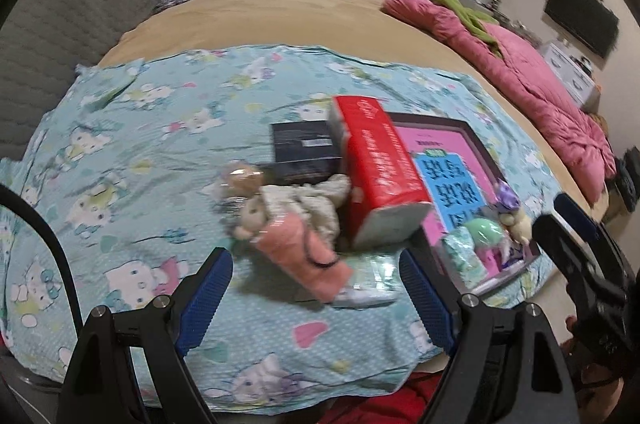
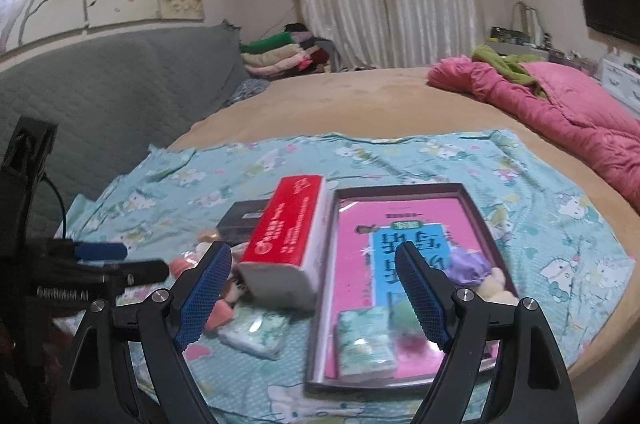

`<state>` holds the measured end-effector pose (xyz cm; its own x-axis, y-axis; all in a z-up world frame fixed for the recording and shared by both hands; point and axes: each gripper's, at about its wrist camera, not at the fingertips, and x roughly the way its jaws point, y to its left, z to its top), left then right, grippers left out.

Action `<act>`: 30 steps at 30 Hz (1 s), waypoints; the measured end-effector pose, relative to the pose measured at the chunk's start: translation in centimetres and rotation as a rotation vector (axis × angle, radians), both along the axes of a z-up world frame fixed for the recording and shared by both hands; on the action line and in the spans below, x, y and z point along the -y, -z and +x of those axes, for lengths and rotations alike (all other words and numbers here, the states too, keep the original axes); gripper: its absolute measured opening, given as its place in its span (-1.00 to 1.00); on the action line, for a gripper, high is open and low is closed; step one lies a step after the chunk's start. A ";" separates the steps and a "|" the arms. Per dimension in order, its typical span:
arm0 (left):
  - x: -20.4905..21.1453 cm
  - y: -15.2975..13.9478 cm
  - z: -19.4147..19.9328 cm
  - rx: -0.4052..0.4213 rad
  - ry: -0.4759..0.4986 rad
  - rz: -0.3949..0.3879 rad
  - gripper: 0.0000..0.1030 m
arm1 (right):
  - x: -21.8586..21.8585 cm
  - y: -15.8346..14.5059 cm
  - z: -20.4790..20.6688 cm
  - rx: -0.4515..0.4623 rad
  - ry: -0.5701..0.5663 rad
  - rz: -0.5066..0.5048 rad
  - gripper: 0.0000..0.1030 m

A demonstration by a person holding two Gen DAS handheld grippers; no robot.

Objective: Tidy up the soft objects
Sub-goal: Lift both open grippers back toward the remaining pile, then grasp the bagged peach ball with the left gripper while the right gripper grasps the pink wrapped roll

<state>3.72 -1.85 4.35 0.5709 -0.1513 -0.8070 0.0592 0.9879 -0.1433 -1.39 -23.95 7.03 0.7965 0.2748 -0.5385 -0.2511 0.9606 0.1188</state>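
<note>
— Hovering above the bed, both sets of tongs: left tongs (image 1: 316, 288) spread wide with nothing between the blue pads, right tongs (image 2: 314, 290) likewise spread and empty

— Sorting step, then?

— Seems so, judged as partway through. Already lying in the shallow dark-rimmed tray with the pink printed sheet (image 2: 460, 190): a purple plush toy (image 2: 468, 266) with a cream plush beside it (image 2: 498, 284) at the near right corner, plus a small green-patterned tissue packet (image 2: 364, 342) at the near edge. Still outside, on the pale blue cat-print cloth (image 1: 132, 144): a pink soft doll with a beige head (image 1: 296, 244), a grey-white fluffy cloth bundle (image 1: 320, 200) touching it, and a second green tissue packet (image 1: 368, 282) just under the doll's lower end

— And the red thing?

— Red-and-white wrapped tissue brick (image 1: 380, 176), tilted, leaning between the doll pile and the tray's left rim. Behind it a flat black box (image 1: 304, 152)

— Next move?

— Probably lowering the left tongs over the pink doll, straddling its body and pinching mid-length. Needs care: doll resting on the packet and touching the bundle, so easy to snag two at once. Then a carry rightward into free space in the tray. Blurred frames, so exact contact edges hard to tell
</note>
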 end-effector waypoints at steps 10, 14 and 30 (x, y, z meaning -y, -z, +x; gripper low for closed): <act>-5.9 0.8 0.1 -0.006 -0.118 -0.014 0.65 | -4.0 1.2 -0.5 -0.036 -0.109 -0.057 0.65; -7.4 1.7 0.2 -0.018 -0.144 -0.031 0.65 | -5.9 2.1 -0.6 -0.056 -0.157 -0.085 0.65; -9.9 6.1 5.6 -0.083 -0.170 -0.136 0.65 | -13.4 8.3 1.9 -0.138 -0.303 -0.187 0.65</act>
<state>9.30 8.07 -1.72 0.5297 -0.1688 -0.8312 -0.1243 0.9540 -0.2729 0.53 -10.53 -1.23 0.6105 0.3736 -0.6984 -0.5208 0.8537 0.0014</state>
